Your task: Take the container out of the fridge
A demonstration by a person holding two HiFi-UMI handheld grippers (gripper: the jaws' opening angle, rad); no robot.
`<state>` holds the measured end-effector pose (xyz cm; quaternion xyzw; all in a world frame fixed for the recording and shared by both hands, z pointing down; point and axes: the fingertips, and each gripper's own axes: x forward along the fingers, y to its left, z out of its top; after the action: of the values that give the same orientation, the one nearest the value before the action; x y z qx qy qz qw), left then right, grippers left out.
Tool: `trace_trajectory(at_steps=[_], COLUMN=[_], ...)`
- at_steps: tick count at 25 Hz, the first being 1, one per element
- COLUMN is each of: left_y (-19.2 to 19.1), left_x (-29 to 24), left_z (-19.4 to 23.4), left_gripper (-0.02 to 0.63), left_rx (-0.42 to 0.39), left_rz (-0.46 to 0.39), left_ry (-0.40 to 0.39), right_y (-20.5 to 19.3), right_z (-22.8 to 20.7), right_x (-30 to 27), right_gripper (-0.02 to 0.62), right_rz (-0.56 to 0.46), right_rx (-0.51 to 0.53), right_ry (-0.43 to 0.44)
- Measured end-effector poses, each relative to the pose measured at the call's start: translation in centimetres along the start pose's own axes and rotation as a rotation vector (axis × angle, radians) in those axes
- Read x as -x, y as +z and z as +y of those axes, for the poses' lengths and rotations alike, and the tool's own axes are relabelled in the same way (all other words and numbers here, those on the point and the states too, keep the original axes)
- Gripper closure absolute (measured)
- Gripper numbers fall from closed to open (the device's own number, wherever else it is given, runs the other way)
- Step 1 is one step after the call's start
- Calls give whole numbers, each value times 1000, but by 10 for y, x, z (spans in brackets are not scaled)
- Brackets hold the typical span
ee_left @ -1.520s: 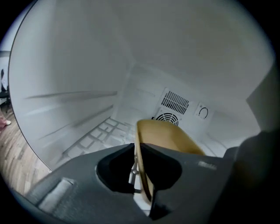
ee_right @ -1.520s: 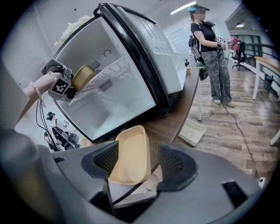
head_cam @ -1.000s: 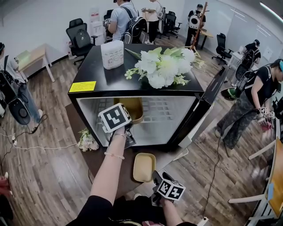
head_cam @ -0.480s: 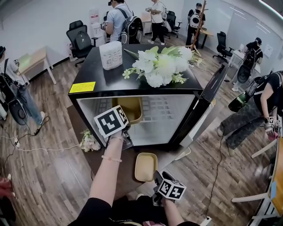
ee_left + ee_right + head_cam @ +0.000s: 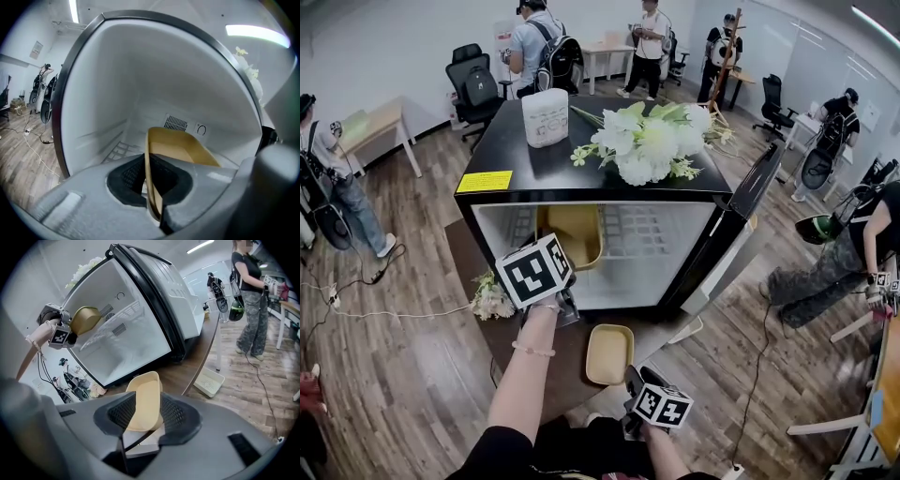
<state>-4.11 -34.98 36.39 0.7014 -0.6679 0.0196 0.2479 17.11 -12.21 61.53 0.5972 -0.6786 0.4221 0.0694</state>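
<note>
Lifting the container [image 5: 180,149] slightly higher, left gripper [image 5: 151,190] jaws stay clamped

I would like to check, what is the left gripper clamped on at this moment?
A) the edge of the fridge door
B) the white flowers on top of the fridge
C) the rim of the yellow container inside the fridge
C: in the left gripper view, the left gripper has its jaws together on the rim of the yellow container, inside the fridge.

The fridge's [image 5: 581,173] right half lies free toward the desk's [image 5: 465,262] front edge, while its open door [image 5: 745,211] flanks the right edge.
</note>
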Motion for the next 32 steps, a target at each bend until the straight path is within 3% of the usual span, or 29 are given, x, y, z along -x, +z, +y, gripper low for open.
trace_trajectory(at_steps=[6,20,32], left_y=[-3,-17,-28], left_x=[17,60,89], left_z=[-2,2,12], left_gripper=[595,595,595], left_rx=[-1,-31,-58], left_rz=[-18,-62,-91], left_ry=[-30,-39,-36], right_y=[2,-11,-8], right_z=[10,10,24], right_x=[9,19,25], right_gripper=[525,538,560], right_rz=[-48,-34,-71], right_rx=[3,99,104], right_ry=[50,45,122])
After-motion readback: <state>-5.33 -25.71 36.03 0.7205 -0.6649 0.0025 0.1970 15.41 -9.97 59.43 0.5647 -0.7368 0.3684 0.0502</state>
